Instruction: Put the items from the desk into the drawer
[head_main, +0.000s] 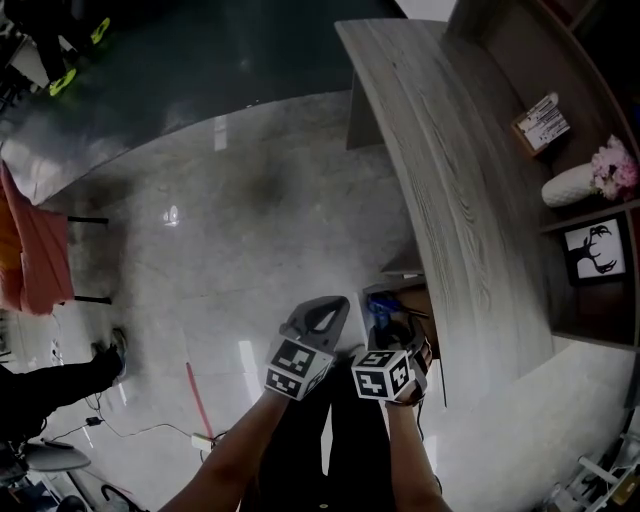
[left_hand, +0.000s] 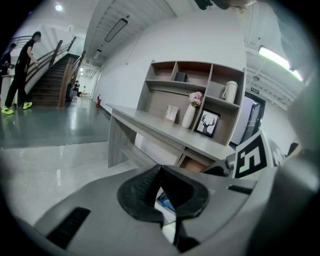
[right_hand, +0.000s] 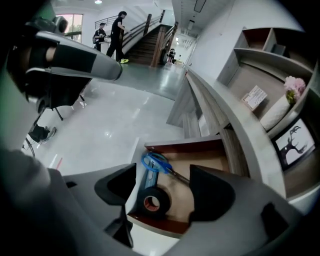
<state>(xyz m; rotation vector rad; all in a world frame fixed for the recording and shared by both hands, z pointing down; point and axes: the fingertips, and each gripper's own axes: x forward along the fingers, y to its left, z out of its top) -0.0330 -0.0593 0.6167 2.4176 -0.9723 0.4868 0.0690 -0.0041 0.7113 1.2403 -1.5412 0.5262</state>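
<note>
My right tongs (right_hand: 162, 186) hang released directly over the open brown wooden drawer (right_hand: 175, 146), where the black tape roll (right_hand: 154, 201) and blue-handled scissors (right_hand: 156, 163) lie just below them. My left tongs (left_hand: 160, 170), clenched and empty, sit alongside, farther off.

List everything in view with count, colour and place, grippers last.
desk: one, grey wood, right of head view
shelf unit: one, brown, behind the desk
drawer: one, brown inside, pulled open under the desk
scissors: one, blue handles, in the drawer
tape roll: one, black, in the drawer
blue tool: one, kind unclear, along the drawer's left wall
vase: one, white, holds pink flowers, on the shelf unit
deer picture: one, black frame, beside the vase
card: one, white, on the shelf unit
people: two, dark clothes, by the stairs
left gripper: grey, jaws shut, empty
right gripper: grey, jaws open, above the drawer
</note>
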